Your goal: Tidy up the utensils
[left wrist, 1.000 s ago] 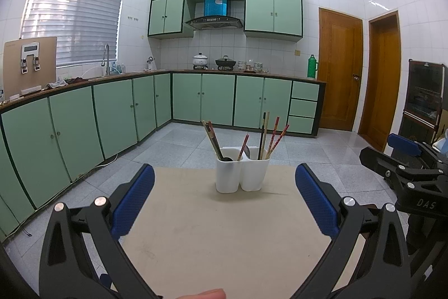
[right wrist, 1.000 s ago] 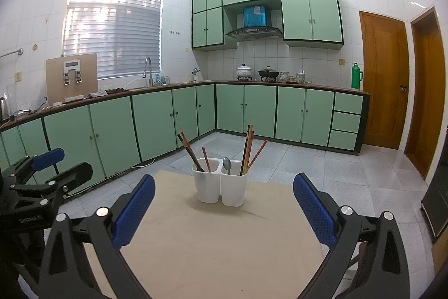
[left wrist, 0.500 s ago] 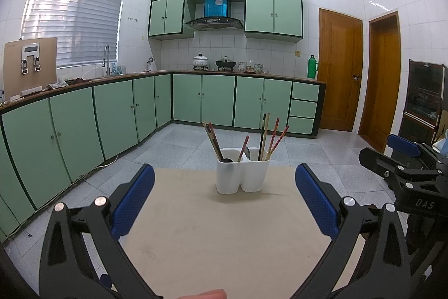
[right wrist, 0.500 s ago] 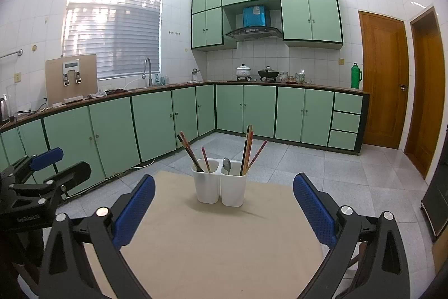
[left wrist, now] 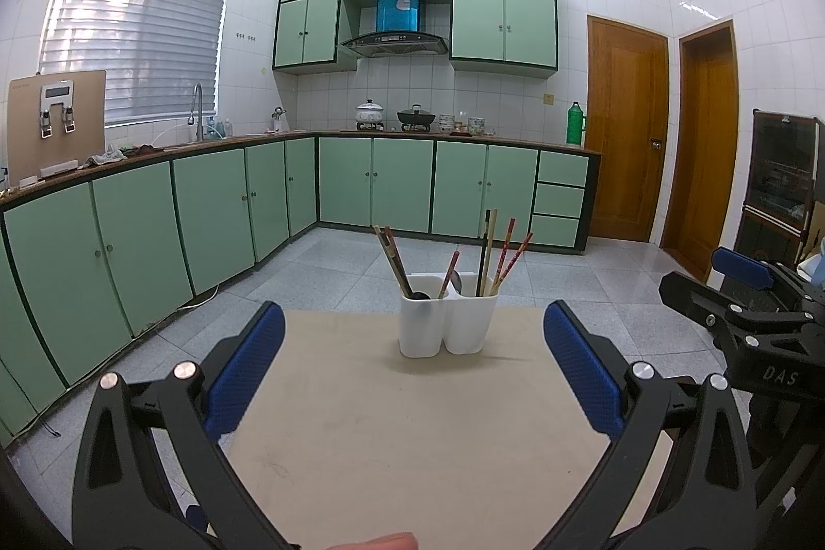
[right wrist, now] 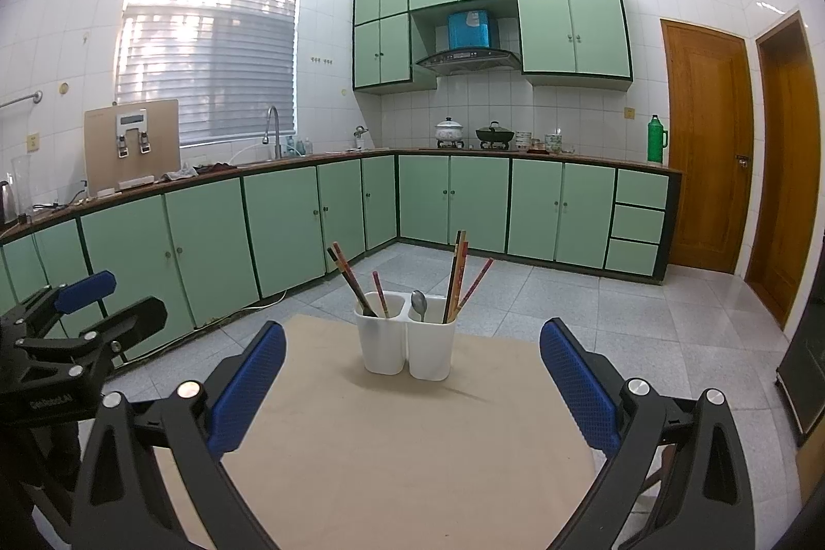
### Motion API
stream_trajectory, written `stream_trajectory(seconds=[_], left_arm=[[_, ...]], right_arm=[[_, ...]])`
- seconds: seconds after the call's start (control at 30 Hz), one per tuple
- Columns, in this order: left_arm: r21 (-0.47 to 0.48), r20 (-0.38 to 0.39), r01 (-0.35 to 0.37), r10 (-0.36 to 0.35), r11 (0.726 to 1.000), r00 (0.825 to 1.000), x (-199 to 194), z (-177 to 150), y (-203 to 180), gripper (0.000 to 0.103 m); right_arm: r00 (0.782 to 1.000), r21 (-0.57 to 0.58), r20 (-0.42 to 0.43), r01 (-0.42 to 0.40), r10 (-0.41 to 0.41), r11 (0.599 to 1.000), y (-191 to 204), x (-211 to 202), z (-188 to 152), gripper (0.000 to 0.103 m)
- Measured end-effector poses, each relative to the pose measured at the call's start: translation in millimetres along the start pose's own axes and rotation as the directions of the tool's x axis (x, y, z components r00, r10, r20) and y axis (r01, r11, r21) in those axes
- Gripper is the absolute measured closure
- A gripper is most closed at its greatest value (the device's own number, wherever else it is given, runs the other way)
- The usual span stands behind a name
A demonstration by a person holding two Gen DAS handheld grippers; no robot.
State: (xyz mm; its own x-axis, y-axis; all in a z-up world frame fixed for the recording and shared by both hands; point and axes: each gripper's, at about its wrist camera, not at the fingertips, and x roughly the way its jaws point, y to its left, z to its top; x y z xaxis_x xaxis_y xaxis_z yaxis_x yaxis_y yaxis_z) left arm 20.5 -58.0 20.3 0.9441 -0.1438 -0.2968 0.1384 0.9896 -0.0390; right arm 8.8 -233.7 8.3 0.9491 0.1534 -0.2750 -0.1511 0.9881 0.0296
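Left wrist view: the tan table point(left wrist: 412, 436) fills the lower centre, its far edge bare on both sides of the white holder point(left wrist: 447, 322) standing at mid-frame. Chopsticks point(left wrist: 502, 256) and a spoon point(right wrist: 418, 303) stand inside it. Left gripper point(left wrist: 412, 369) and right gripper point(right wrist: 412, 375) both gape wide, holding nothing, well short of the holder.

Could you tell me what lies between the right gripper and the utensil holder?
Only bare tabletop between the right gripper and utensil holder, in the right wrist view.
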Motion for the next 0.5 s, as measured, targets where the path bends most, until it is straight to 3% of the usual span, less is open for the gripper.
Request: stream_trajectory(seconds=[0.5], left_arm=[[0.001,0.000,-0.001,0.001,1.000,1.000,0.2,-0.1,-0.4,0.006]], right_arm=[[1.000,0.002,-0.001,0.000,0.000,1.000,-0.6,-0.8,1.2,0.006]])
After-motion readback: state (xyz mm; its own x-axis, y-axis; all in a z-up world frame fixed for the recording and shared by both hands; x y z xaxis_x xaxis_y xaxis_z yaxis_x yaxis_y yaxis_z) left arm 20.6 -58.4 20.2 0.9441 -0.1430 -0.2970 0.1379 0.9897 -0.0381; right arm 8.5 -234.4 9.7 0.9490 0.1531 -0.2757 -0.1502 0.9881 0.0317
